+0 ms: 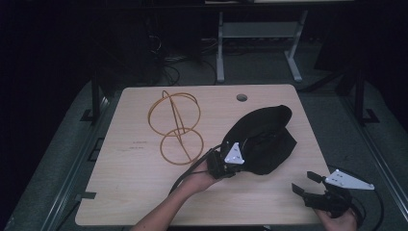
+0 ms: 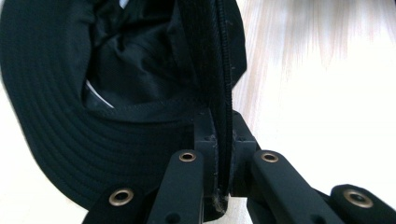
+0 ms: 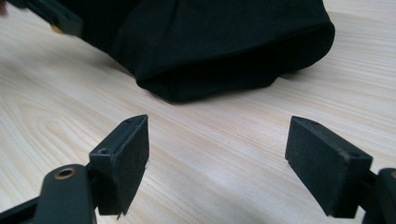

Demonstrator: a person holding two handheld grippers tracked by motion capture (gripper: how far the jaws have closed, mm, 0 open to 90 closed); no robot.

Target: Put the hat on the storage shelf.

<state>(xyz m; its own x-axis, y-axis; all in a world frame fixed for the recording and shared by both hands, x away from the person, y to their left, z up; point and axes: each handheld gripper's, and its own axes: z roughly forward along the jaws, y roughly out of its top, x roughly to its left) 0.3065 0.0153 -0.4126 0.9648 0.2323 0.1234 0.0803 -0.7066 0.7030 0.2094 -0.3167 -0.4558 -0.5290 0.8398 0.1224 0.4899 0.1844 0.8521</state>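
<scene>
1. The table is a pale wood-grain top with rounded corners and a round cable hole near its far edge; this hole serves as the landmark.
2. The black hat lies on the table, nearer the person than the hole and a little to its right — crown slumped, brim turned up toward the far side.
3. The left gripper sits at the hat's near-left edge, well on the person's side of the hole. In the left gripper view its jaws are clenched on the stitched brim, the fold pinched between the pads.
4. The right gripper hovers over the near-right corner of the table, far from the hole and apart from the hat. Its jaws stand wide and hold nothing; bare wood shows between the pads.
5. A gold wire stand of hoops sits to the left of the hole, well apart from the hat.
6. Beyond the hole the room is dark — grey carpet, a pale metal desk frame and loose cables on the floor.
</scene>
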